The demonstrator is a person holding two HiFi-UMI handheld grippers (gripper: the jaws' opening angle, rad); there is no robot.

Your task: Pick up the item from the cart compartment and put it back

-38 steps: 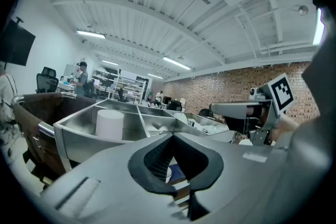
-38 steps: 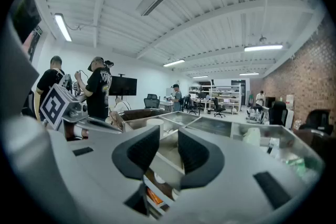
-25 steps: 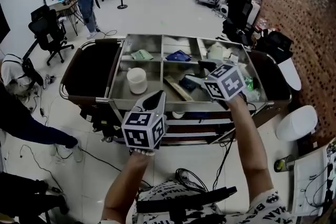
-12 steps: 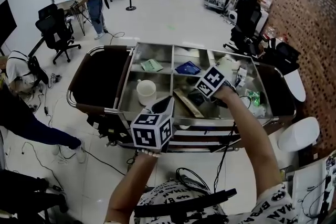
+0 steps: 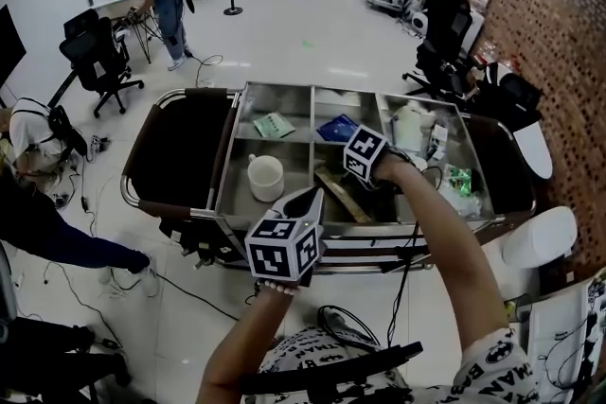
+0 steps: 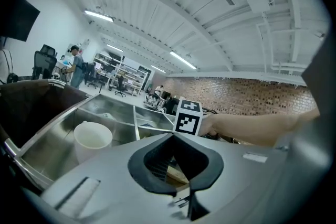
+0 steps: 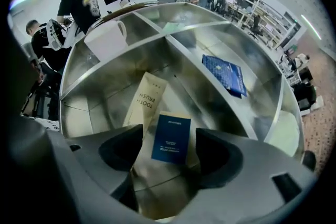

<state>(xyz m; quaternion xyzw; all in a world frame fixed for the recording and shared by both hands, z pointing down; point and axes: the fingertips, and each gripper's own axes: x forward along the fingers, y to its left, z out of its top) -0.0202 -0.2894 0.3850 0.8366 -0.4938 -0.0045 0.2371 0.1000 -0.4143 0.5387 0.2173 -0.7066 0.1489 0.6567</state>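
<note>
In the shiny steel cart (image 5: pixel 284 88), the right tool (image 7: pixel 170 152) points straight down, its jaws just opened wide and framing a flat dark-blue box (image 7: pixel 171 136) on a cream carton (image 7: pixel 146 102); the left tool (image 5: pixel 308 197) is closed.

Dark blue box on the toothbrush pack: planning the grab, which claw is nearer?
Right. The right claw hangs straight above the dark blue box, its jaws, just opened wider, either side of it; the left claw is at the cart's front rim.

We log: toothbrush box (image 7: pixel 146 99), part hidden under blue box (image 7: pixel 171 138), whose print we cannot read
</note>
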